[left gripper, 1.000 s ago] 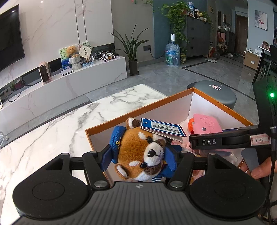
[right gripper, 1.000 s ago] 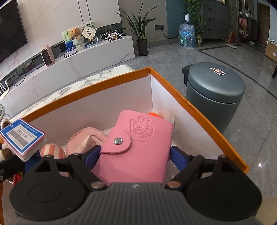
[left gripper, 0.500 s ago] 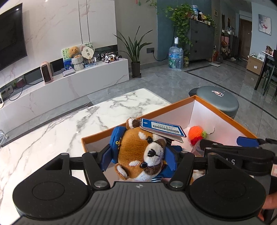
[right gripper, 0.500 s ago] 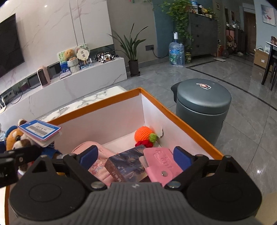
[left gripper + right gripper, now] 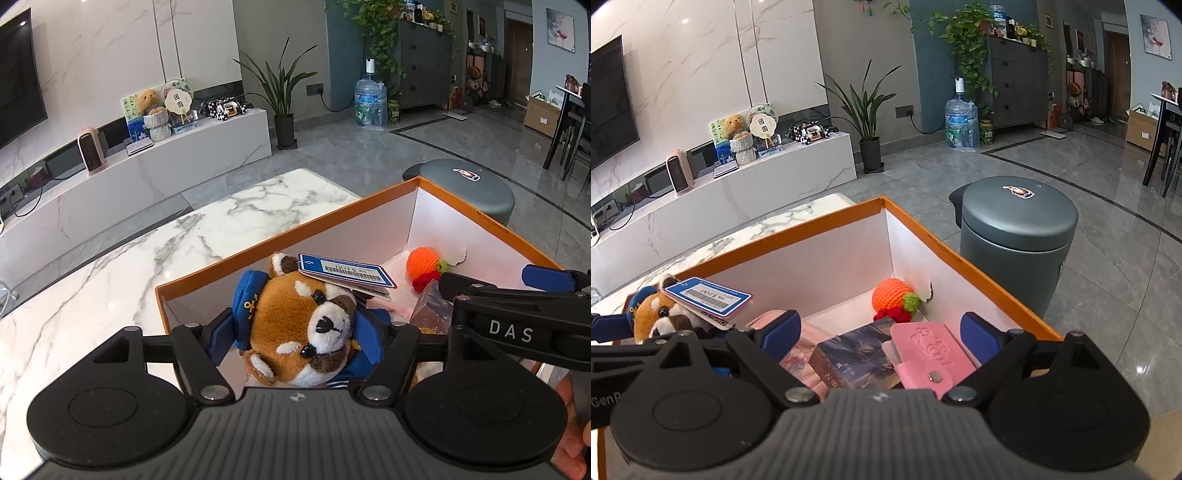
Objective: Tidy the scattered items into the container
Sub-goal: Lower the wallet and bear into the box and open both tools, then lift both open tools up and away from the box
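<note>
My left gripper (image 5: 299,332) is shut on a brown plush toy (image 5: 303,325) in a blue cap with a blue barcode tag (image 5: 347,271), held over the near left part of the orange box (image 5: 288,230). My right gripper (image 5: 881,328) is open and empty above the box (image 5: 979,273). Below it lie a pink wallet (image 5: 934,354), a dark blue card box (image 5: 849,354), pink cloth (image 5: 801,354) and an orange knitted fruit (image 5: 892,299). The plush also shows at the left of the right wrist view (image 5: 655,312).
The box stands on a white marble table (image 5: 110,280). A grey lidded bin (image 5: 1015,240) stands on the floor just right of the box. A white TV bench (image 5: 147,166) runs along the far wall.
My right gripper opened and let the pink wallet drop into the box, then rose. My left gripper kept the plush and moved further over the box.
</note>
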Demonstrator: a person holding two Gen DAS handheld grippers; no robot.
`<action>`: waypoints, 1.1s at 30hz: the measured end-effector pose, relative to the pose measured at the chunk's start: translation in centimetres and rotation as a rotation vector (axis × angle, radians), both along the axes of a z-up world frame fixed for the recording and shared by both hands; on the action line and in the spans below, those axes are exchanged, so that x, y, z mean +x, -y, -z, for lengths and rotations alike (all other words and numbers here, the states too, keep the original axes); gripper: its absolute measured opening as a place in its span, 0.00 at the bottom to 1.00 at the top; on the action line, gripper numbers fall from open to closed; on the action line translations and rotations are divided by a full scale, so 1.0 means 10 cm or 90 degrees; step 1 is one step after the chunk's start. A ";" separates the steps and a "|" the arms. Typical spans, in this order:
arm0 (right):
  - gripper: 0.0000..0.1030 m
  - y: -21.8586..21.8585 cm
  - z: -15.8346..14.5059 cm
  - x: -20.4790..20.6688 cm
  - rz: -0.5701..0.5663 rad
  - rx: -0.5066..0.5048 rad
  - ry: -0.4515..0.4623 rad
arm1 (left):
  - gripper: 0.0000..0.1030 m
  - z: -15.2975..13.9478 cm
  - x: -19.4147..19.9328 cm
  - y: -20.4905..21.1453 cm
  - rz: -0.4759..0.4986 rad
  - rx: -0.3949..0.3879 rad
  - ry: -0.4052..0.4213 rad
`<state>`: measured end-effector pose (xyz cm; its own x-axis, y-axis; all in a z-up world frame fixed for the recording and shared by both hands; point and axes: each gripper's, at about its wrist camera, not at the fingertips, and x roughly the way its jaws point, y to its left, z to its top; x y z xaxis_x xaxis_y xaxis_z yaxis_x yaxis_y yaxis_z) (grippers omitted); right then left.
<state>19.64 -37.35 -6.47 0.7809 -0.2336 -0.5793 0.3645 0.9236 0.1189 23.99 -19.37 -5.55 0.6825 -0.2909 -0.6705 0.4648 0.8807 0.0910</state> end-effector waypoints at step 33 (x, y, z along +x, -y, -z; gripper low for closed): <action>0.92 -0.52 -0.92 -1.00 -0.048 -0.076 0.103 | 0.85 -1.12 -1.15 -0.62 -0.043 -0.083 0.185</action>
